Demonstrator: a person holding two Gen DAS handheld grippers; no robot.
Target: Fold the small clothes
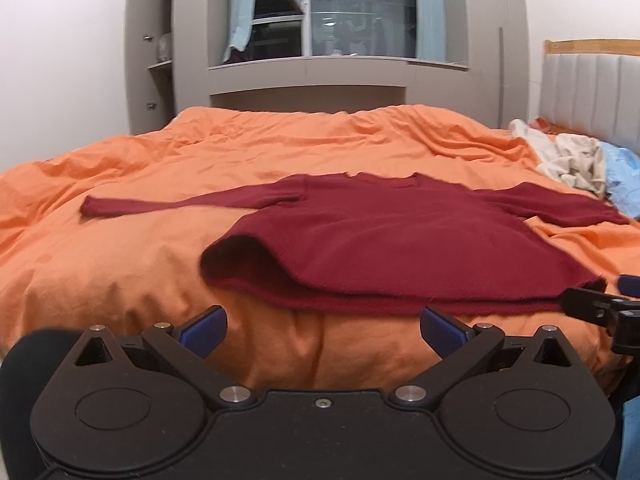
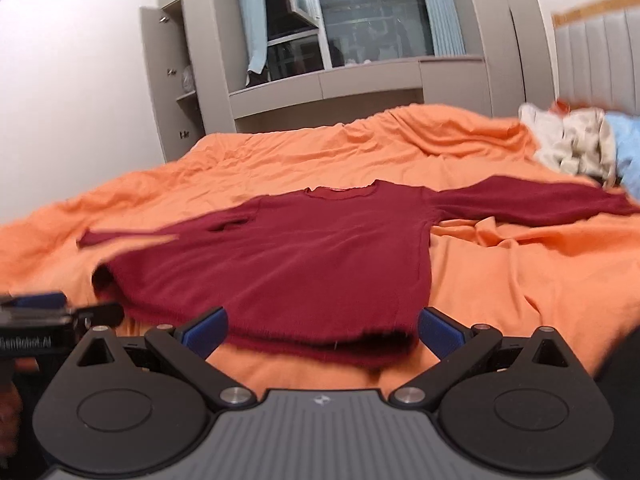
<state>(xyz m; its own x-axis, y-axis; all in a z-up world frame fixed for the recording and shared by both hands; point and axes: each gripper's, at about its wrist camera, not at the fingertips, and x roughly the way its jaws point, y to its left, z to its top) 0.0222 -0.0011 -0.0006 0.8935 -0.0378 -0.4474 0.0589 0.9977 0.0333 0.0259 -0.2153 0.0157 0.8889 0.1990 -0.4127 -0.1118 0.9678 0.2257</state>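
A dark red long-sleeved sweater (image 1: 372,236) lies flat on the orange bed cover (image 1: 120,272), collar away from me, both sleeves spread out sideways. It also shows in the right wrist view (image 2: 304,256). My left gripper (image 1: 322,330) is open and empty, just short of the sweater's hem near its left corner. My right gripper (image 2: 322,330) is open and empty, its jaws either side of the hem's right corner, not closed on it. The right gripper also shows at the right edge of the left wrist view (image 1: 600,300), and the left gripper at the left edge of the right wrist view (image 2: 60,312).
A pile of cream and light blue clothes (image 1: 580,164) lies at the far right of the bed by the padded headboard (image 1: 592,88). Grey cabinets and a window (image 1: 340,12) stand beyond the bed's far edge.
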